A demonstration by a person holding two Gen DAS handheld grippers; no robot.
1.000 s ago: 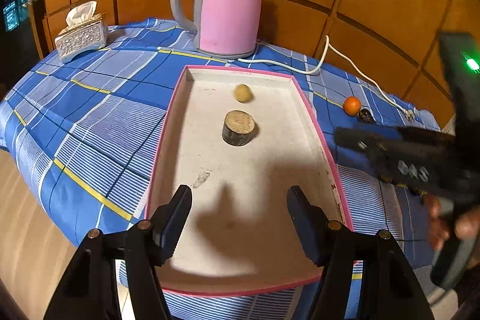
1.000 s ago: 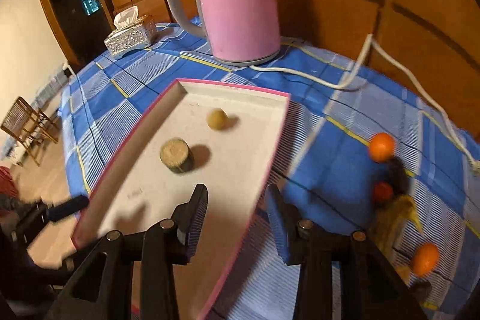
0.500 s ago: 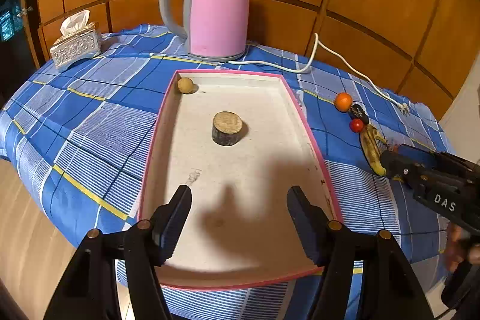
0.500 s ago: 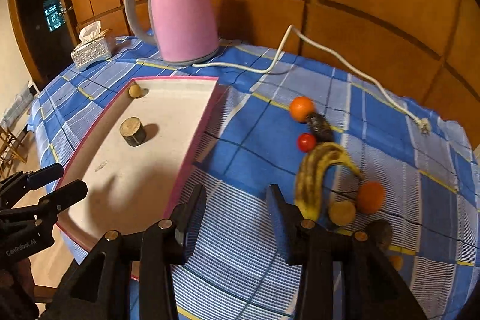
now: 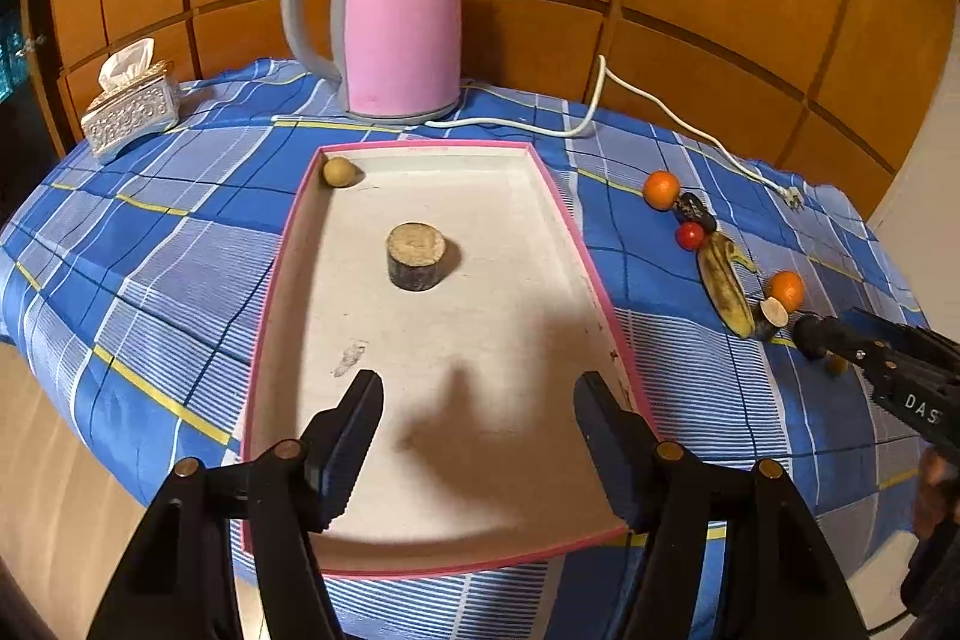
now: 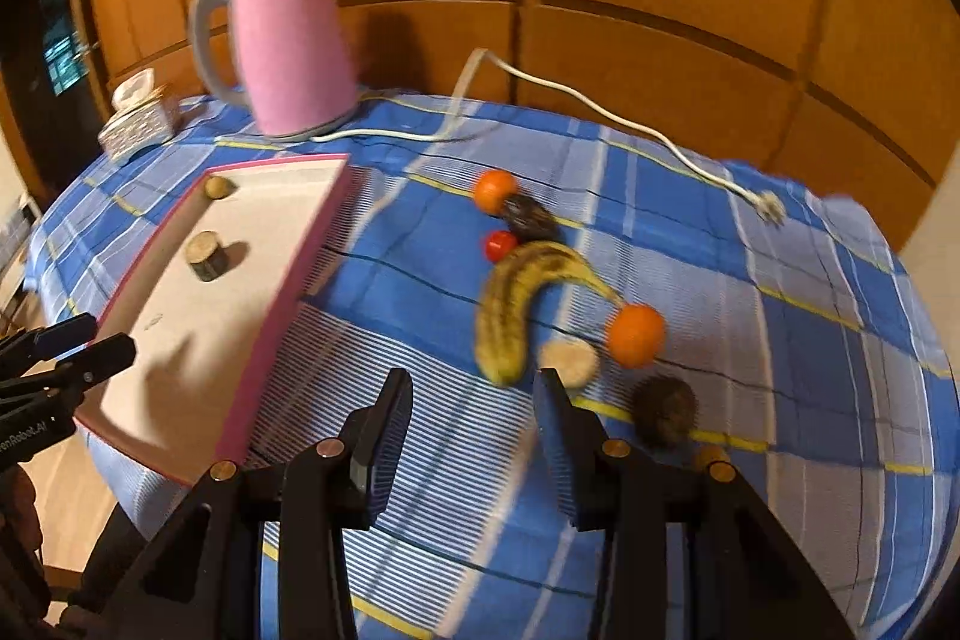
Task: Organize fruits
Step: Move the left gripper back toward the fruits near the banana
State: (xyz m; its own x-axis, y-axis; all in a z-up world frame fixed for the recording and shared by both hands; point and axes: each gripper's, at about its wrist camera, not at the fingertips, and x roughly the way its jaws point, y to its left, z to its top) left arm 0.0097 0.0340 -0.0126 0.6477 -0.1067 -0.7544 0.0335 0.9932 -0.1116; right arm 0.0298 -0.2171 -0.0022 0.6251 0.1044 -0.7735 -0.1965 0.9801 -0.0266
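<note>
Right gripper, jaws parted and empty, hovers just short of the banana, whose neighbouring orange and cut slice could be knocked aside by the closing fingers.

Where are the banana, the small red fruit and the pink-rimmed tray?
banana [image 6: 510,307]: right wrist view, middle of its spotted peel.
small red fruit [image 6: 500,245]: right wrist view, centre of its skin.
pink-rimmed tray [image 5: 480,358]: left wrist view, bare white floor.
</note>
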